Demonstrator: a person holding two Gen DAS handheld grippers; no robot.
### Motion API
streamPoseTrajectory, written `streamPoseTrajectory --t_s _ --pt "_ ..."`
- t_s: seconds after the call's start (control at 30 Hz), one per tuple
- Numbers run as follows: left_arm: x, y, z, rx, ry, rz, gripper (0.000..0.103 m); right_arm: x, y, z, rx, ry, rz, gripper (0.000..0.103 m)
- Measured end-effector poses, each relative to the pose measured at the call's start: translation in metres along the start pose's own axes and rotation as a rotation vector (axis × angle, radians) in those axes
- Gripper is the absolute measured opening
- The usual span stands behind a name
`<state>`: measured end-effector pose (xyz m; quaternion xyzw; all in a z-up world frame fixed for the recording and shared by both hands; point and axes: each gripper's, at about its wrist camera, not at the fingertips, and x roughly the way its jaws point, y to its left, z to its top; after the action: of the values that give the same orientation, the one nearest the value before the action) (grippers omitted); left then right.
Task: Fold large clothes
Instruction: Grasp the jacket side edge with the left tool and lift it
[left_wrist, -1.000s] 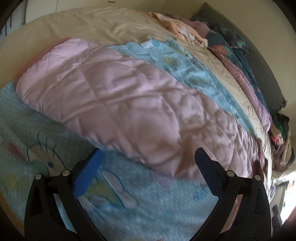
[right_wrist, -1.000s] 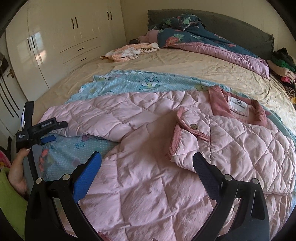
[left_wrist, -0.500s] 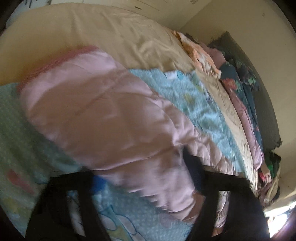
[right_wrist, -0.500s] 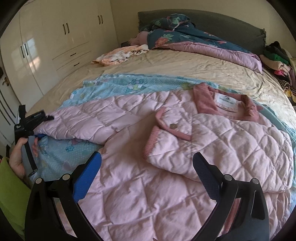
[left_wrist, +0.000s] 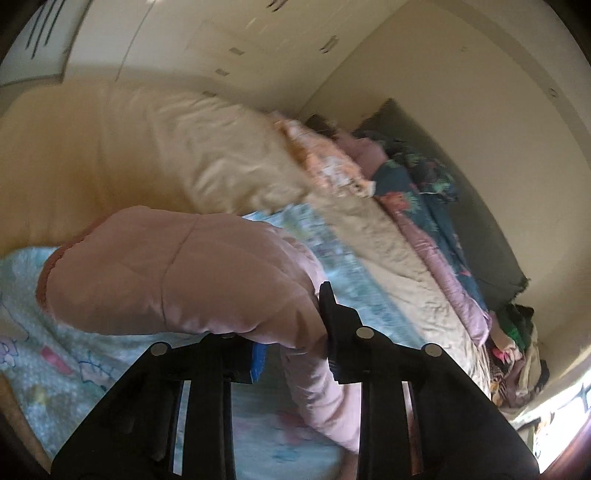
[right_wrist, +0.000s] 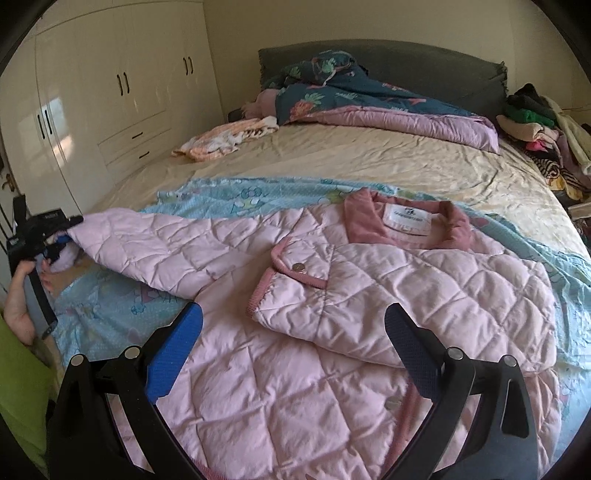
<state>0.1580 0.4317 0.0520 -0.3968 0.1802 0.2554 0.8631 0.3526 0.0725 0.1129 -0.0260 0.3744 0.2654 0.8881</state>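
My left tongs (left_wrist: 291, 347) are closing on the pink quilted jacket's sleeve (left_wrist: 177, 273), lifted off the bed (right_wrist: 369, 166), while my right tongs (right_wrist: 293, 339) hover open above the jacket (right_wrist: 295, 369).

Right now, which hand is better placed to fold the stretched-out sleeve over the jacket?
Left, I think. The left gripper is closing, its pads already pinching the sleeve near its cuff, lifted off the blue blanket. The right gripper hangs open above the pink quilted jacket, holding nothing.
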Motion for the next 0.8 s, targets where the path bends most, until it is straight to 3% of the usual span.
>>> streamPoseTrajectory --t_s 0.4,0.8 --pt "-0.041 -0.091 -0.010 0.124 -0.023 -0.126 0.018 -0.054 -0.034 -0.007 0.056 -0.086 -0.011 0.098" --pt "-0.057 -0.166 -0.039 0.259 -0.021 -0.186 0.018 -0.091 -0.061 -0.026 0.081 -0.133 -0.024 0.098"
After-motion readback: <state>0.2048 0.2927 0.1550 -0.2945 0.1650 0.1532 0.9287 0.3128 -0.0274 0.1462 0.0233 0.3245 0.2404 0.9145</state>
